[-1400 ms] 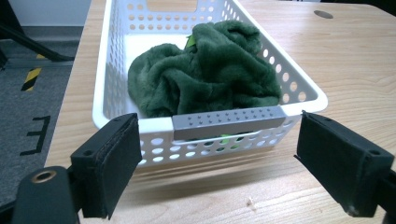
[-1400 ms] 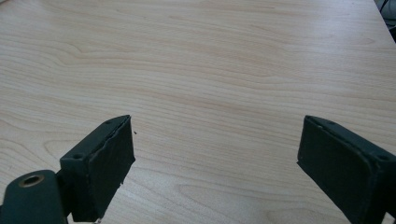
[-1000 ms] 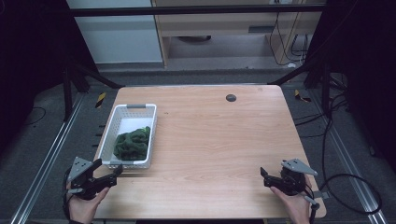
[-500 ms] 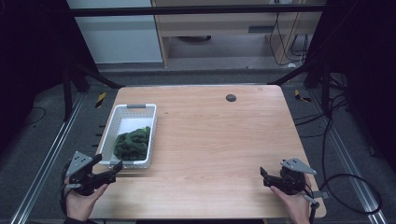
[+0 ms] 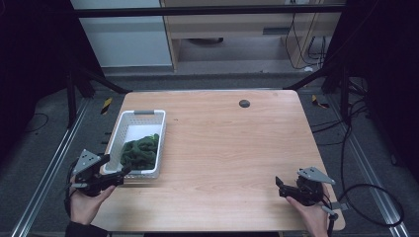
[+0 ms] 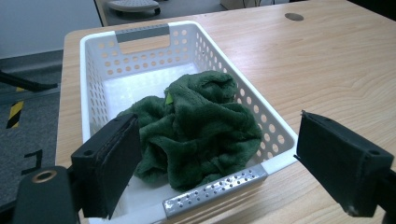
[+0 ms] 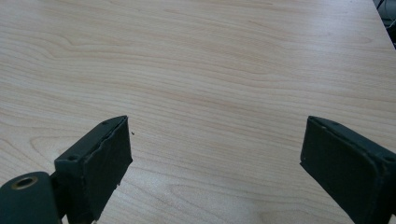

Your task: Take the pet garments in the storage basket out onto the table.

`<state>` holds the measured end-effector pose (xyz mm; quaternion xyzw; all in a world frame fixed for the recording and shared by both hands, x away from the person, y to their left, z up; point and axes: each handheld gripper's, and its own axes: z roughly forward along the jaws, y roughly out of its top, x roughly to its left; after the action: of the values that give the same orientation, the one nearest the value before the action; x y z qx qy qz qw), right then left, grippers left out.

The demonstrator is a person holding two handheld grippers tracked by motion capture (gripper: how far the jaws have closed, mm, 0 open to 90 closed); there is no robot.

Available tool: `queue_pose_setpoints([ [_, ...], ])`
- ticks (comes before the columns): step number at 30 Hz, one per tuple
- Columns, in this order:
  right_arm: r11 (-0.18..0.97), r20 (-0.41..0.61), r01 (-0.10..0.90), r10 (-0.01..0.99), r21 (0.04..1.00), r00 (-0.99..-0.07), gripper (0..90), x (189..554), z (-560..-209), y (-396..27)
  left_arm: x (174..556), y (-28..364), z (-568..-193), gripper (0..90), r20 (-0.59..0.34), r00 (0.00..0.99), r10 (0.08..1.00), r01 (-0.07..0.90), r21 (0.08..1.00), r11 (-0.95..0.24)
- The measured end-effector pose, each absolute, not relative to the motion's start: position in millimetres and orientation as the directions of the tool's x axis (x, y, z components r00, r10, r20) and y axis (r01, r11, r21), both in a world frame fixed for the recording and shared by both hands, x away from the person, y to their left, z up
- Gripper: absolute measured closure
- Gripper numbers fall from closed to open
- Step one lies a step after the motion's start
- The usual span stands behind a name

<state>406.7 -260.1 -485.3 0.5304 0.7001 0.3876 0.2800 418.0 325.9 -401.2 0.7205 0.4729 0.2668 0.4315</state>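
Note:
A white perforated basket [image 5: 127, 129] [image 6: 187, 39] stands on the left part of the wooden table. A crumpled dark green cloth [image 5: 140, 150] [image 6: 201, 121] lies in its near half. My left gripper [image 5: 121, 174] [image 6: 219, 163] is open just in front of the basket's near end, its jaws wide apart and pointing at the cloth, holding nothing. My right gripper [image 5: 279, 185] [image 7: 215, 172] is open near the table's front right corner, low over bare wood [image 7: 210, 70], with nothing between its jaws.
A small dark round hole [image 5: 244, 103] [image 6: 293, 17] sits near the table's far edge. Black frame legs and cables stand on the floor on both sides. A cable [image 5: 375, 197] trails from the right gripper off the table's right edge.
My left gripper has drifted a little left and back along the table's front left corner, staying open. The right gripper has stayed put.

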Motion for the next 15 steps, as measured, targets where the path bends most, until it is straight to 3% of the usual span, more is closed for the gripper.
queue_pose_setpoints([
  [15,0.145,0.017,0.528,0.957,0.837,-0.291,8.1,408.2,-486.1,-259.3,443.9,324.0,-395.1,14.1,-0.006,0.444,0.896,0.488,0.840,-0.236],
])
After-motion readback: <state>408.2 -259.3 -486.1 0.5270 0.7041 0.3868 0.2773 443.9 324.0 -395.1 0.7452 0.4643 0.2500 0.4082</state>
